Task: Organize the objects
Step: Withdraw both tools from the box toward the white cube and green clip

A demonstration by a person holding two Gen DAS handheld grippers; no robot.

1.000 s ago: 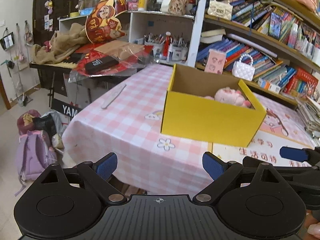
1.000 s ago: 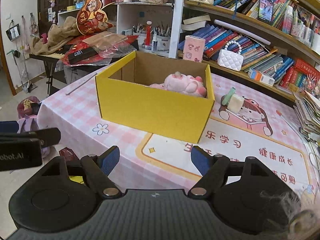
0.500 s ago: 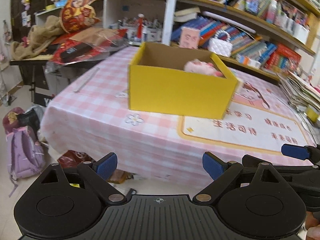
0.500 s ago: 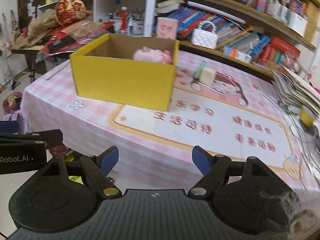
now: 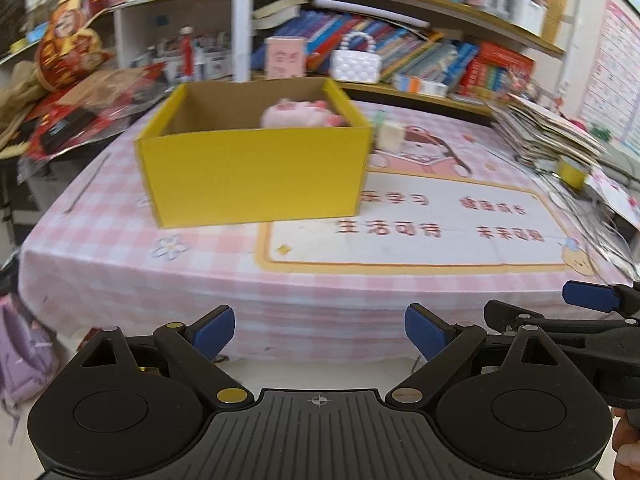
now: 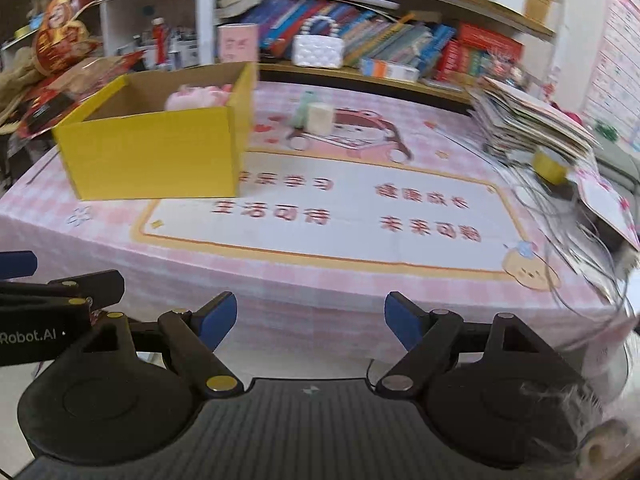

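— Where's the yellow box (image 5: 256,172)?
— On the pink checked tablecloth (image 5: 120,264); a pink plush toy (image 5: 298,114) lies inside, blurred, perhaps a pig.
— The grippers?
— Left gripper (image 5: 319,330) and right gripper (image 6: 311,320) hang before the table edge; fingers spread, empty.

L gripper (image 5: 319,330) & R gripper (image 6: 311,322): jaws wide apart, nothing between.

Yellow box (image 6: 154,152) on pink tablecloth (image 6: 360,272)

Pink checked tablecloth (image 5: 120,264) over table, crowded bookshelves (image 5: 420,52) at twelve o'clock, pale floor (image 5: 320,372) below, poster wall (image 5: 616,64) at two o'clock.
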